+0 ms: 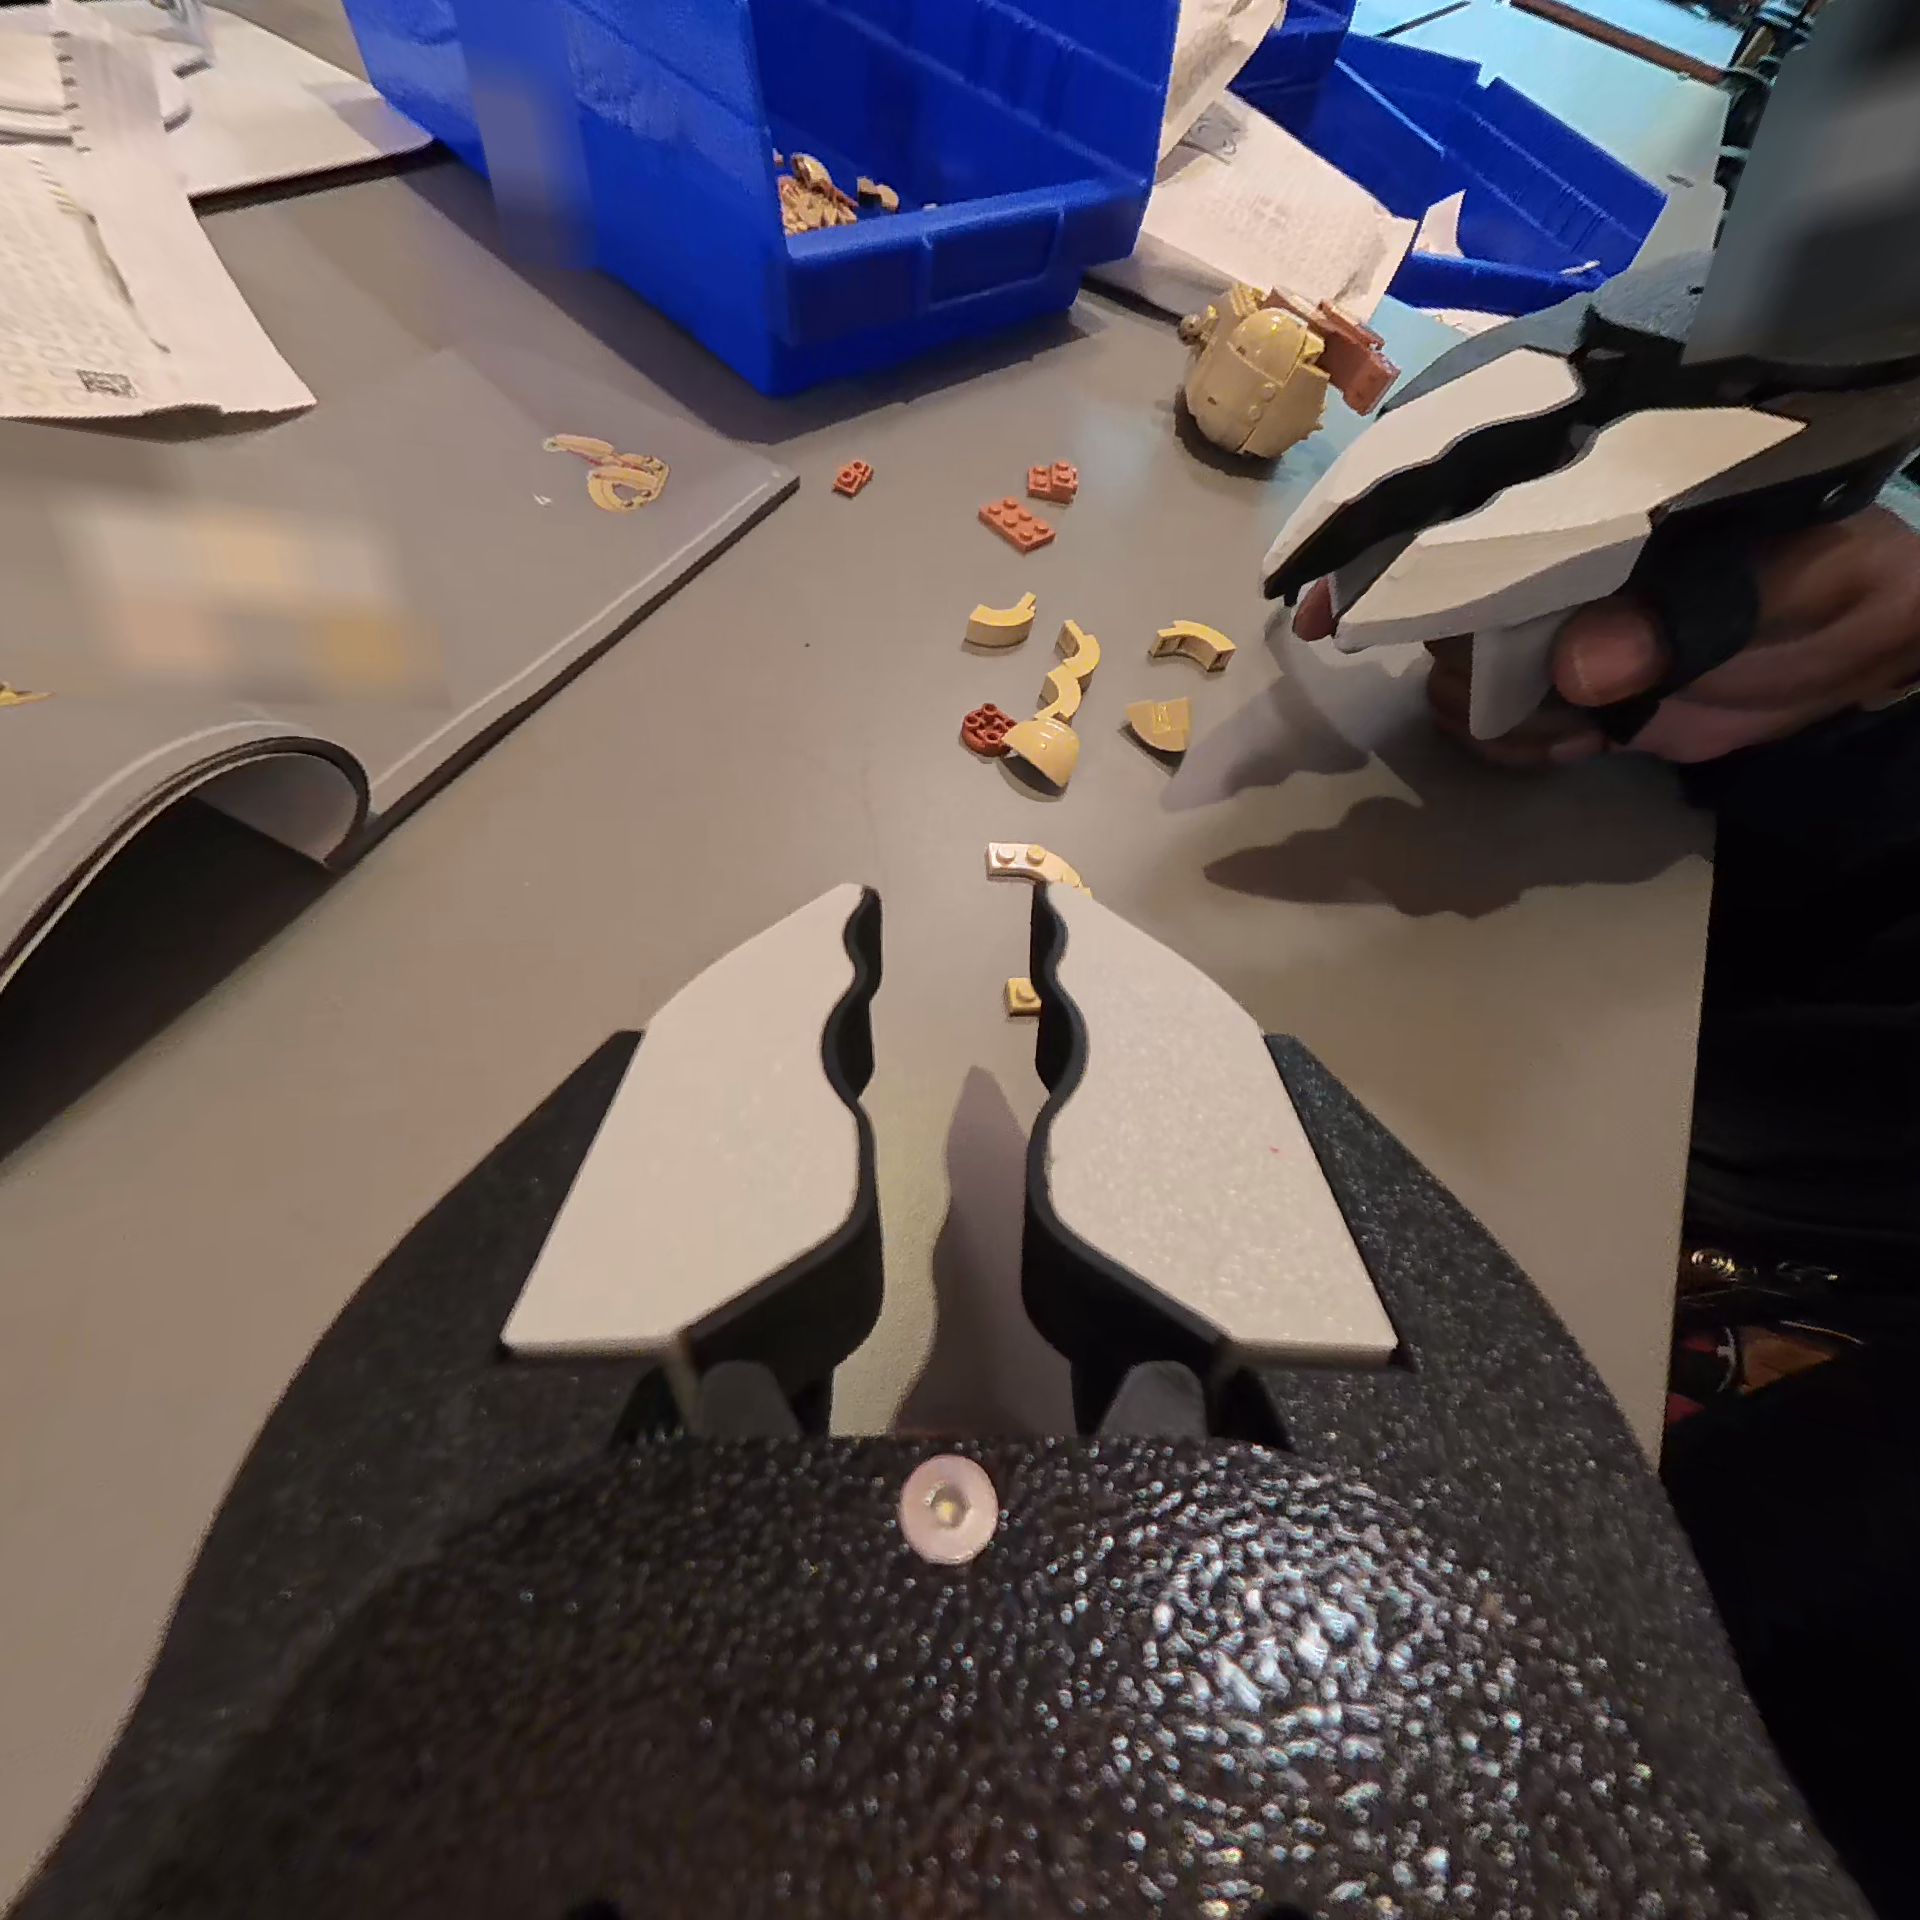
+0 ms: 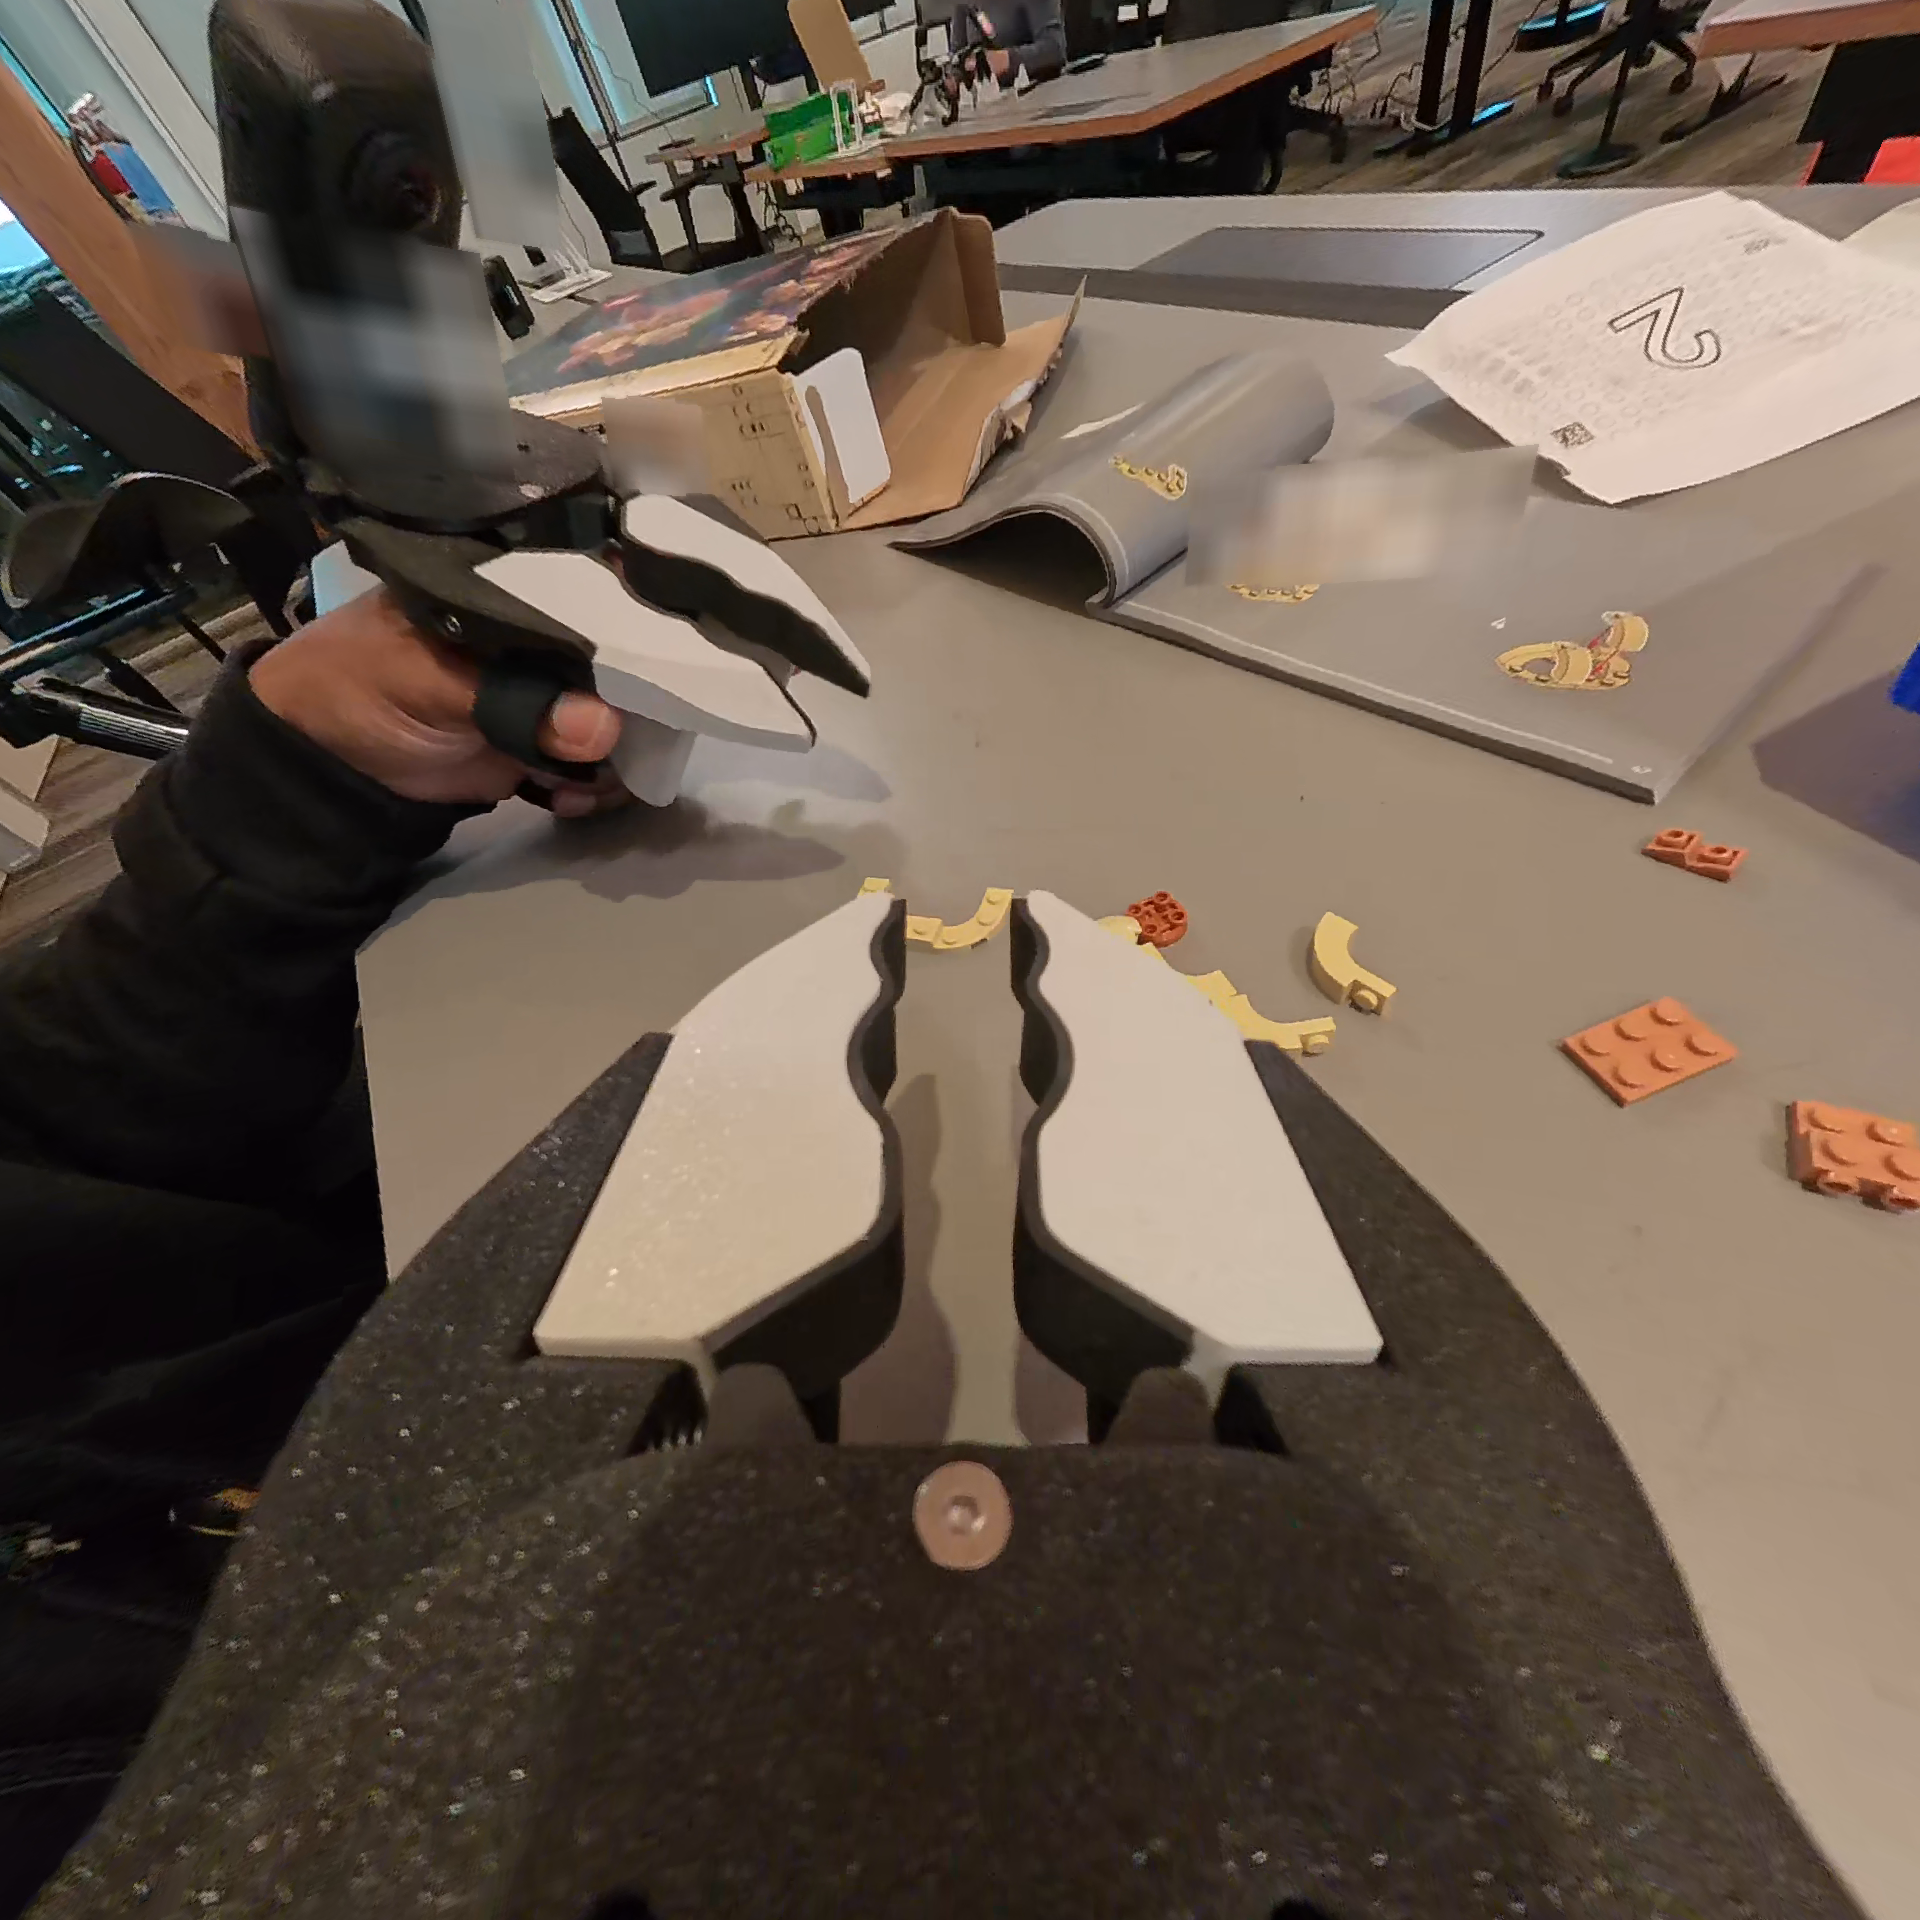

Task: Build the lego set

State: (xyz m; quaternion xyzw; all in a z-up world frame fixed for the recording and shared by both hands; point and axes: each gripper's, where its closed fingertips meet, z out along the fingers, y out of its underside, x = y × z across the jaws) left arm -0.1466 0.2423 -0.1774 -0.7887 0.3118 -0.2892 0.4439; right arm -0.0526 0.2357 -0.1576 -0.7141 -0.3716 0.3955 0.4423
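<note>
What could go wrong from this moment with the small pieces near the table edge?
1. The open left hand-held gripper covers part of a tan curved plate; a blind grasp may push it away.
2. The loose tan arch pieces lie near the grey table's right edge; a sweep by the open right hand-held gripper could knock them off.

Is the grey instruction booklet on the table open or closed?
Open. The grey instruction booklet lies flat on the grey table with a printed page facing up, and its earlier pages curl back in a roll at the spine.
</note>
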